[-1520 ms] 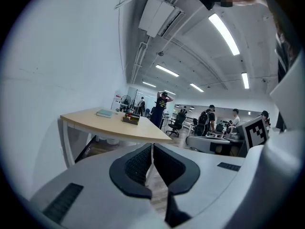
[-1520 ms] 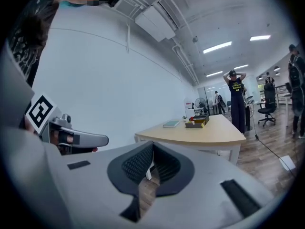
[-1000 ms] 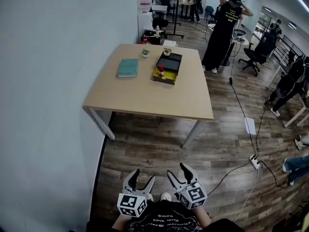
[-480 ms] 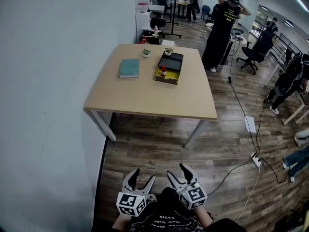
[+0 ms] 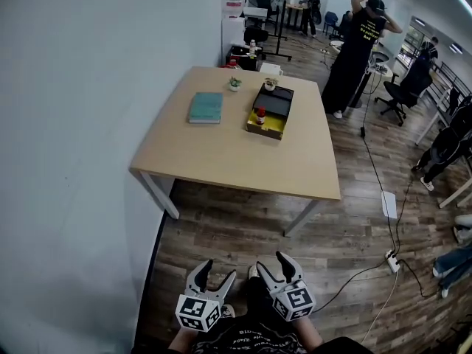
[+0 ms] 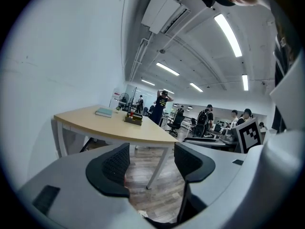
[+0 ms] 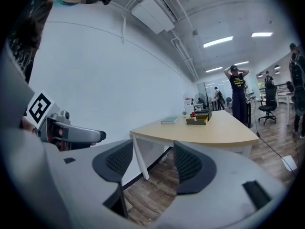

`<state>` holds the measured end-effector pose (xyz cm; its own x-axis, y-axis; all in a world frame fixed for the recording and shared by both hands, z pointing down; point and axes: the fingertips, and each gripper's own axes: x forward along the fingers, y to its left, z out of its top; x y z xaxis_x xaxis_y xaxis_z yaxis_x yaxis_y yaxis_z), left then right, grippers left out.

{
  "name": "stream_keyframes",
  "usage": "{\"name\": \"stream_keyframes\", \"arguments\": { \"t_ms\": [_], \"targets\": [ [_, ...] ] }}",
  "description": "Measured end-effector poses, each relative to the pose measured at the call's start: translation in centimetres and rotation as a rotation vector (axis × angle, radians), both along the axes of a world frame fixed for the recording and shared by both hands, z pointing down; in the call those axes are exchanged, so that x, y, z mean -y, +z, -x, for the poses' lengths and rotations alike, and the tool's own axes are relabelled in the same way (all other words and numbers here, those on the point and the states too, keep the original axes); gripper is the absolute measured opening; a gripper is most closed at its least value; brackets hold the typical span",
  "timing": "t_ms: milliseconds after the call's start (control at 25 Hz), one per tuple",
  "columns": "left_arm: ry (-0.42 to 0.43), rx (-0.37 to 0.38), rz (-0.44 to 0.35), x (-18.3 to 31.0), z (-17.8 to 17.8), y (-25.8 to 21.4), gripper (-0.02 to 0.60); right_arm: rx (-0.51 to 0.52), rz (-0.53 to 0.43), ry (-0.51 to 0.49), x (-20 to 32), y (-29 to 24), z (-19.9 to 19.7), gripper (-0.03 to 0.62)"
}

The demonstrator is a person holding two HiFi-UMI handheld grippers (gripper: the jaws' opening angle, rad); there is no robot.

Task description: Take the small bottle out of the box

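Small bottle [image 5: 259, 114] upright in the box [image 5: 269, 130], far off

The box sits far right on the table [image 5: 221, 153], a teal book [image 5: 206, 107] to its left. My left gripper [image 5: 220, 268] and right gripper [image 5: 271, 260] hang near, above the wooden floor [image 5: 221, 227], jaws wide apart, gripping nothing.

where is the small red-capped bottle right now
In the head view, the small red-capped bottle stands in the near end of the yellow box on the wooden table, right of the teal book.
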<state>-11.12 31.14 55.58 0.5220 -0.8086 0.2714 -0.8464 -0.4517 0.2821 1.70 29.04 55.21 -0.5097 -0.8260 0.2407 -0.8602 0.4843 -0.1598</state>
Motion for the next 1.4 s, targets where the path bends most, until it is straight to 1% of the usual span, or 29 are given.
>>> {"name": "stream_keyframes", "arguments": {
  "t_ms": [120, 320, 480, 720, 880, 960, 1160, 1400],
  "targets": [
    [-0.01, -0.03, -0.006, 3.1, -1.5, -0.2, 0.301, -0.004, -0.008, -0.007, 3.7, -0.2, -1.5, 0.278],
    [-0.016, -0.012, 0.01, 8.4, -4.3, 0.4, 0.301, -0.019, -0.017, -0.016, 9.6, -0.3, -4.1, 0.278],
    [-0.034, -0.005, -0.004, 13.1, -6.3, 0.2, 0.301, -0.024, -0.025, -0.032, 13.4, -0.2, -6.1, 0.278],
    [-0.071, 0.003, -0.017, 18.5, -9.7, 0.0, 0.301, -0.016, -0.035, -0.06, 18.4, 0.0, -9.3, 0.278],
    [-0.072, 0.016, -0.02, 20.2, -12.1, 0.0, 0.301, -0.008, -0.048, -0.059, 20.9, -0.2, -11.6, 0.278],
    [-0.078, 0.013, -0.017, 20.9, -12.8, -0.3, 0.301, -0.007, -0.056, -0.059, 21.8, -0.6, -12.4, 0.278],
    [-0.084, 0.005, 0.003, 22.4, -13.5, 0.1, 0.301, -0.001, -0.04, -0.071, 23.1, -0.3, -13.0, 0.278],
    [-0.068, 0.0, 0.022, 23.9, -14.1, 0.9, 0.301, -0.01, -0.017, -0.068, 24.1, 0.6, -13.5, 0.278]
  ]
}}
